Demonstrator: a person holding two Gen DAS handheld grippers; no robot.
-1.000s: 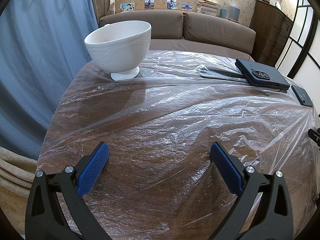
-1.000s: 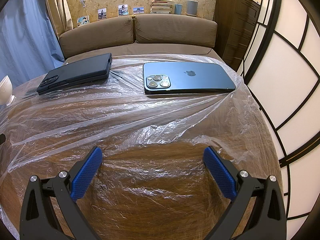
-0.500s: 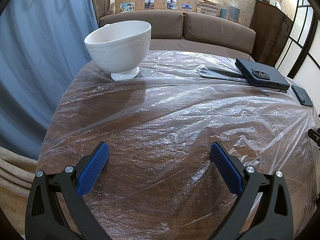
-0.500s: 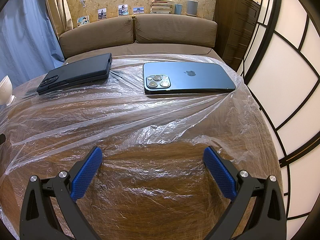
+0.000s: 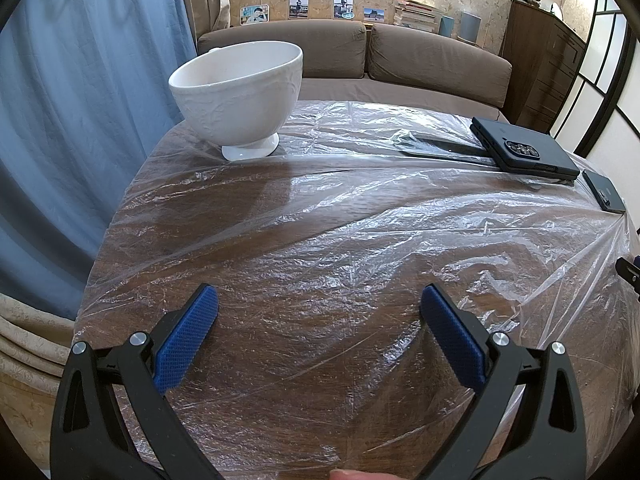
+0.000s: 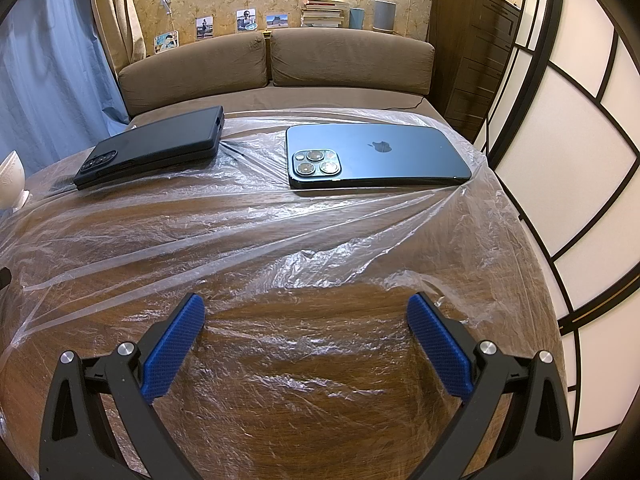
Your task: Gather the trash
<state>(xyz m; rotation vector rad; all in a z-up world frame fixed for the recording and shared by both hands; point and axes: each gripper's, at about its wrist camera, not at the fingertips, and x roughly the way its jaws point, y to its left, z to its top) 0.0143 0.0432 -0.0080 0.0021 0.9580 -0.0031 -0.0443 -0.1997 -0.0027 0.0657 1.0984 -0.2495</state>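
Left wrist view: left gripper [image 5: 318, 304] spread wide, empty, low over clear plastic sheet [image 5: 360, 216] draped across wooden table [image 5: 320, 400], white bowl [image 5: 238, 96] at far left. Right wrist view: right gripper [image 6: 306, 314] likewise wide, empty, near sheet's bunched edge; blue phone [image 6: 376, 156] and black phone [image 6: 154, 146] atop sheet.

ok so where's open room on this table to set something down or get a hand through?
Open: the wide film-covered stretch from both open grippers, left and right, up to the white bowl and the phones. Also the far-edge gap between bowl and black phone. Crowded: the far right corner, where black phone and blue phone lie close together.
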